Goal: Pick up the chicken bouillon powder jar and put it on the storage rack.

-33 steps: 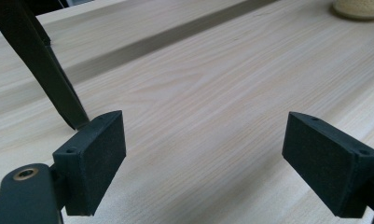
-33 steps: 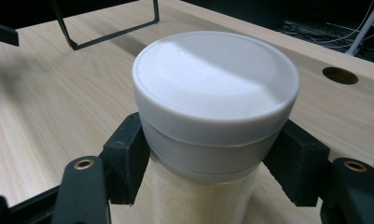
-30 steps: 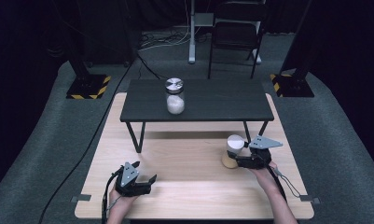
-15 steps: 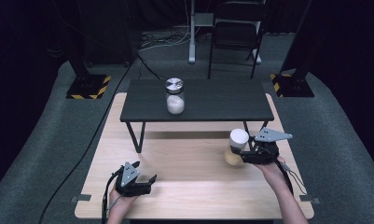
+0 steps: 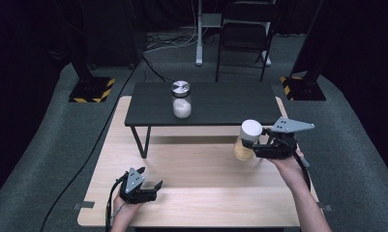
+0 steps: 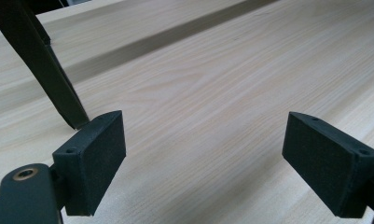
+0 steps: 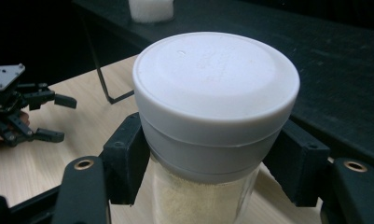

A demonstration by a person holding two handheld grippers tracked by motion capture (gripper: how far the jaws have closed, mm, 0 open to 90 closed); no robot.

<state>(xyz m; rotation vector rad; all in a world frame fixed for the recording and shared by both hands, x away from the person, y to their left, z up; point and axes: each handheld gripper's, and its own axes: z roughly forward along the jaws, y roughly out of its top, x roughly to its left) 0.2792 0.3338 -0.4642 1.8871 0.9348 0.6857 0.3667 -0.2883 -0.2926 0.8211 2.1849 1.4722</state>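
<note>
1. At the near left of the wooden table (image 5: 201, 164), the left gripper (image 5: 150, 189) rests low on the wood in the person's hand, jaws spread wide with nothing but bare grain between the pads (image 6: 93, 161); the risk here is small, though a sudden swing toward the middle could put it in the path of the load.
2. In the middle, up on the black raised shelf (image 5: 216, 104), a glass jar with a metal lid (image 5: 181, 99) stands half full of something white; if the carried jar comes in too low it could clip the shelf's front edge, and if it swings too far left it could knock this one over.
3. Over on the right, the right gripper (image 5: 256, 143) pinches the white-capped jar (image 5: 246, 140) of pale powder just under its cap, and the jar hangs clear above the table, near the shelf's right end.
4. In the right gripper view the pads (image 7: 128, 163) bite the smooth glass below the cap (image 7: 216, 88); my worry is that the glass slides down between them, or the jar tips and drops if the hand jerks.
5. Should the cap be loose, a tilt could spill powder across the wood.
</note>
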